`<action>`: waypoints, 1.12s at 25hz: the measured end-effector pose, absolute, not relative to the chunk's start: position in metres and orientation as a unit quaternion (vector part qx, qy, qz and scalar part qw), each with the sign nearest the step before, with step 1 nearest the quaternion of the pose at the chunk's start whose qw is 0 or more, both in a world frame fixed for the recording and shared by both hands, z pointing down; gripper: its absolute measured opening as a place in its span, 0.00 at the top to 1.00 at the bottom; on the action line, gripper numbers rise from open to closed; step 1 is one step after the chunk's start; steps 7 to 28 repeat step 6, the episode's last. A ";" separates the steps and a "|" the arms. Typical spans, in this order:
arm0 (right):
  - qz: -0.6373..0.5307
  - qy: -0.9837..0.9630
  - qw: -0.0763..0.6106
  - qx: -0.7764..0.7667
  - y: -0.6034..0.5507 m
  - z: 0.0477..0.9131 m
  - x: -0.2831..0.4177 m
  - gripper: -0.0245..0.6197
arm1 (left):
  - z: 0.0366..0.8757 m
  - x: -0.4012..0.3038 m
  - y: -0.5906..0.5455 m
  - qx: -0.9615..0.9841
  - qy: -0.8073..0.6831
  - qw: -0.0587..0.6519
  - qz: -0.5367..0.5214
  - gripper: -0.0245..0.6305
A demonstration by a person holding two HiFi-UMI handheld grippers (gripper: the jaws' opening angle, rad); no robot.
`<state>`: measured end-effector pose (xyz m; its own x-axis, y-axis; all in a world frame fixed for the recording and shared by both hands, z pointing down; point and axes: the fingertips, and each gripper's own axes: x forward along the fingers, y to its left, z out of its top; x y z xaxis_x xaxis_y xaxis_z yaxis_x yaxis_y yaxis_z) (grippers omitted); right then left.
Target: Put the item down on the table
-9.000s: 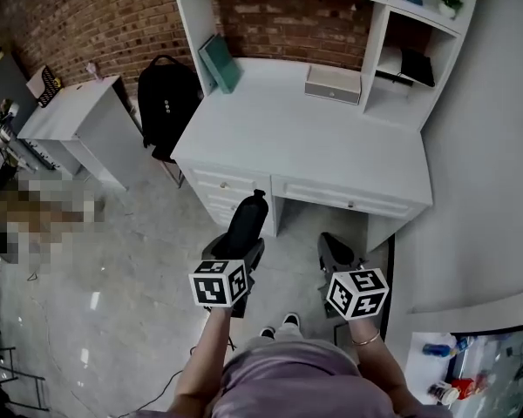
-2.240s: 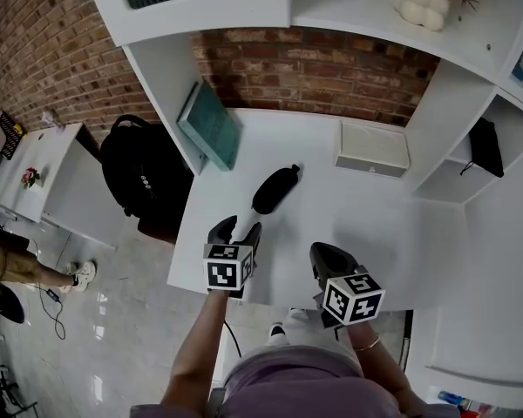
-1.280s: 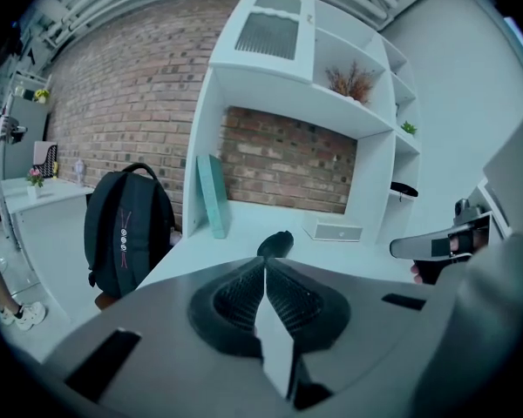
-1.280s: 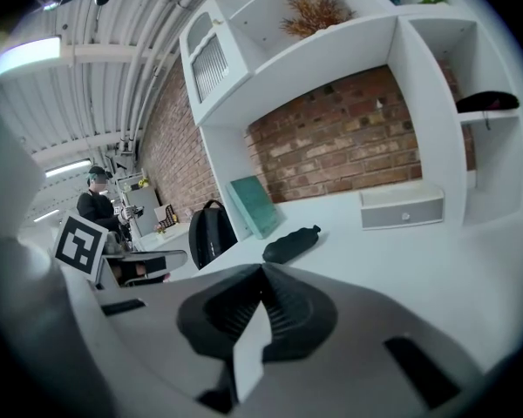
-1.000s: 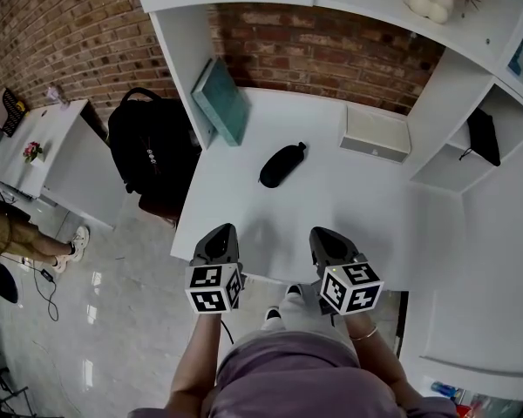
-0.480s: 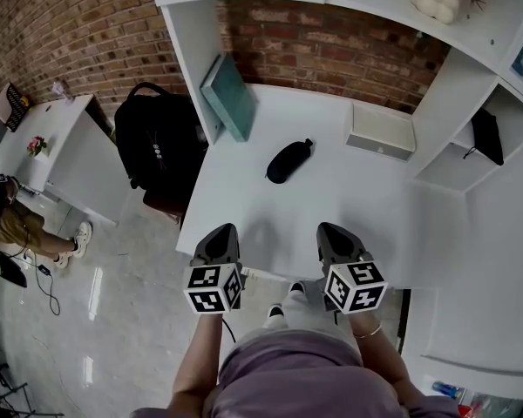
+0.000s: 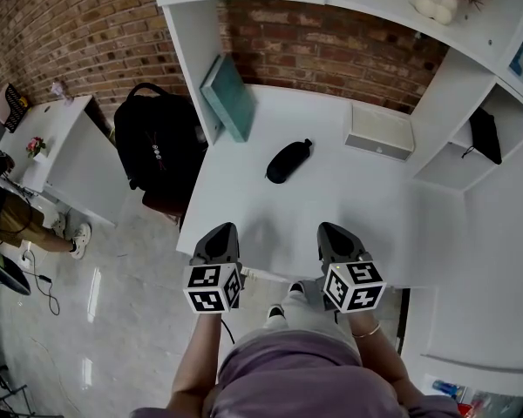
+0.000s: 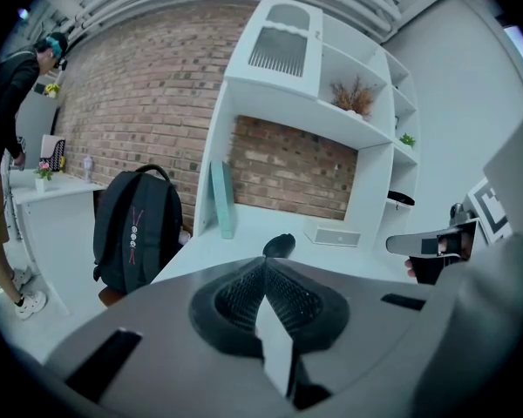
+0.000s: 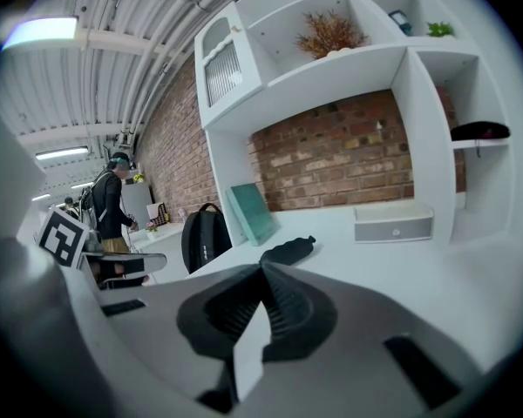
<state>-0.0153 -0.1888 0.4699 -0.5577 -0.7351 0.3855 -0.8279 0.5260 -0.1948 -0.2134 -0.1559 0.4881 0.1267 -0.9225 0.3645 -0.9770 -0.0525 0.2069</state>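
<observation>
Since the black pouch [image 7: 288,160] lies flat on the bench [image 7: 366,207], left gripper [image 7: 220,232] and right gripper [image 7: 332,231], jaws pressed together and empty, should hold well clear of the pouch

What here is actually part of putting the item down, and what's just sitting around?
Part of the job: black pouch, already lying on the white desk; left tool and right tool, both shut and empty.

Just lying about: teal book, white box, black backpack, white vase.
</observation>
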 end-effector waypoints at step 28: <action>0.180 -0.865 0.130 0.450 -0.186 0.472 -0.013 0.96 | 0.491 -0.207 -0.152 0.724 -0.654 0.209 0.066 0.96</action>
